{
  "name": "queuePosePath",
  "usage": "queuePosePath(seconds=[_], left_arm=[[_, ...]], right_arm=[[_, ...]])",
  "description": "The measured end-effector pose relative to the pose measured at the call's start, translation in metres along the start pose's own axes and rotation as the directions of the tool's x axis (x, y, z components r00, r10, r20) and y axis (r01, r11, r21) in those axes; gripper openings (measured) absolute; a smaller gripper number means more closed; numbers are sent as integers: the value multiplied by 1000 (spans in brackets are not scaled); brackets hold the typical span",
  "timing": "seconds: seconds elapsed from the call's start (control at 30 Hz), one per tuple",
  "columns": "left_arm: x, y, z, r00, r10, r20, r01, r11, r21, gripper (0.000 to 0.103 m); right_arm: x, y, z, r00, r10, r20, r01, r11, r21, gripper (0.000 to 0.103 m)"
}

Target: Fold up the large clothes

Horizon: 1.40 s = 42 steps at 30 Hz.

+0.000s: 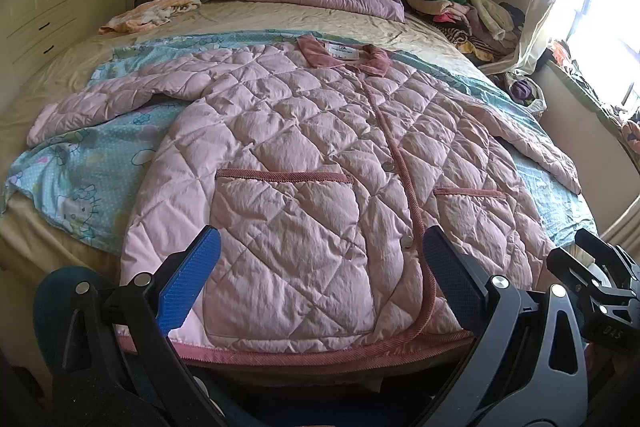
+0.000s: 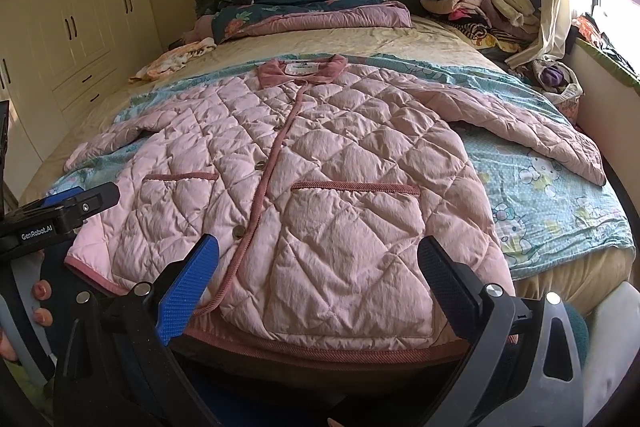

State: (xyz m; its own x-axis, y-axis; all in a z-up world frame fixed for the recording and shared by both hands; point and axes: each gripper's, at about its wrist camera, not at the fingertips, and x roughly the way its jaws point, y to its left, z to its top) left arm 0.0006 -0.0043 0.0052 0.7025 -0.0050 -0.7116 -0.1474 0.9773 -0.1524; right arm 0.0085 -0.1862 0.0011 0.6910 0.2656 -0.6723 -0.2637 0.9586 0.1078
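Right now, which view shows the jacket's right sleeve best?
The right wrist view: the right sleeve lies whole across the blue sheet. In the left wrist view that sleeve sits squeezed near the frame's edge, foreshortened.

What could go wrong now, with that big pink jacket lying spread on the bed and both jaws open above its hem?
The quilted pink jacket is puffy, so a folded sleeve might spring back open. Its hem hangs at the bed's edge, so a tug could slide it off. The cartoon sheet lies loose beneath and may get pinched along with the jacket by the left gripper or right gripper.
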Motion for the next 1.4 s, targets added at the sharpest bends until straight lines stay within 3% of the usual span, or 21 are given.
queuePosePath(seconds=[0.67,1.4], left_arm=[[-1,-14,7,1000,-3,1,3,1000,5,95],[50,-22,63,999,-30,-18,31,999,18,95]], right_arm=[[4,2,4,1000,-1,-10,1,1000,5,99],[44,-22,72,997,-73,-21,73,997,25,99]])
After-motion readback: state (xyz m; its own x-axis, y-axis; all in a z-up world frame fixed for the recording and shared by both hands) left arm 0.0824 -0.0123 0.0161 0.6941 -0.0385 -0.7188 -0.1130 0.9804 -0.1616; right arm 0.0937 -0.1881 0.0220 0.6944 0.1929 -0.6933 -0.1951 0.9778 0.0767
